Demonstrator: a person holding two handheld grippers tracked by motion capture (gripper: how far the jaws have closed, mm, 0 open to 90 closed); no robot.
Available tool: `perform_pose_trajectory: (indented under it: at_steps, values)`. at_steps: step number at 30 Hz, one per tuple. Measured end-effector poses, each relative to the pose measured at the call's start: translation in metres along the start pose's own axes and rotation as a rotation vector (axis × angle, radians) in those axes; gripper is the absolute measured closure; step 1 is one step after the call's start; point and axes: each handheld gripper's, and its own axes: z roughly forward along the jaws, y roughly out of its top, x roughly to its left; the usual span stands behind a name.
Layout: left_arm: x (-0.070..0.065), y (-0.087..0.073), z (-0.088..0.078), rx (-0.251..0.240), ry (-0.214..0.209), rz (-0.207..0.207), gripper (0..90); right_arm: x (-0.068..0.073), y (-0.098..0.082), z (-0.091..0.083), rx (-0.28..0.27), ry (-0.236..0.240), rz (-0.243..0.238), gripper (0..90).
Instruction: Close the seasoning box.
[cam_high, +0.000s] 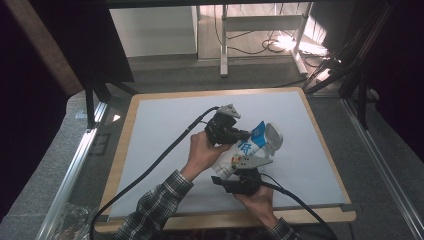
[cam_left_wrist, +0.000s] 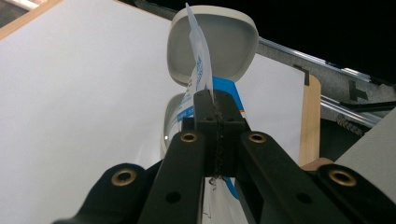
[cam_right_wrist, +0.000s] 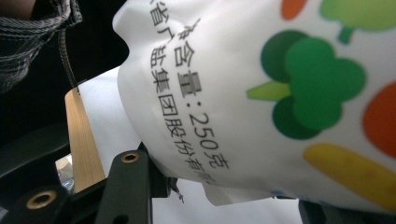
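While both hands work low over the near half of the white mat (cam_high: 165, 125), the right gripper (cam_high: 243, 176) sits closest to the person, jaws partway closed and clamped on the bottom of a white plastic pouch (cam_high: 239, 154). Right gripper view: pouch (cam_right_wrist: 261, 93) bulges between the black jaws, printed with black characters plus a green broccoli and orange and yellow vegetable shapes; plaid sleeve (cam_right_wrist: 32, 37) at the top left corner. Pouch is lifted off the mat, tilted, lower end toward the person, blue-printed top end pointing away and right. Left gripper (cam_high: 239, 135) just beyond, coming in from the left, jaws pressed together and pinching the pouch's thin top edge (cam_left_wrist: 200, 70); in the left gripper view the film stands up straight out of the closed fingertips. Right behind the pouch top, a white rounded-square bowl (cam_high: 273, 138) on the mat, hollow facing the left gripper camera (cam_left_wrist: 212, 46). Farther out: wooden table edge (cam_high: 215, 93), metal rails, grey floor with cables.
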Motion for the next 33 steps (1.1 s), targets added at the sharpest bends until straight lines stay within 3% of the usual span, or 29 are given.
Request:
perform_pose_trajectory:
  at_steps: [19,21,33]
  values:
    - [0.003,0.002,0.001,0.012,-0.005,-0.017,90.0,0.003,0.004,-0.001,-0.006,0.021,0.002,53.2]
    - [0.001,0.005,0.003,0.031,0.005,0.002,90.0,0.002,0.004,-0.001,-0.007,0.019,-0.006,53.3]
    - [0.001,0.011,0.006,0.046,0.004,-0.001,90.0,0.002,0.007,-0.004,-0.021,0.029,0.003,53.4]
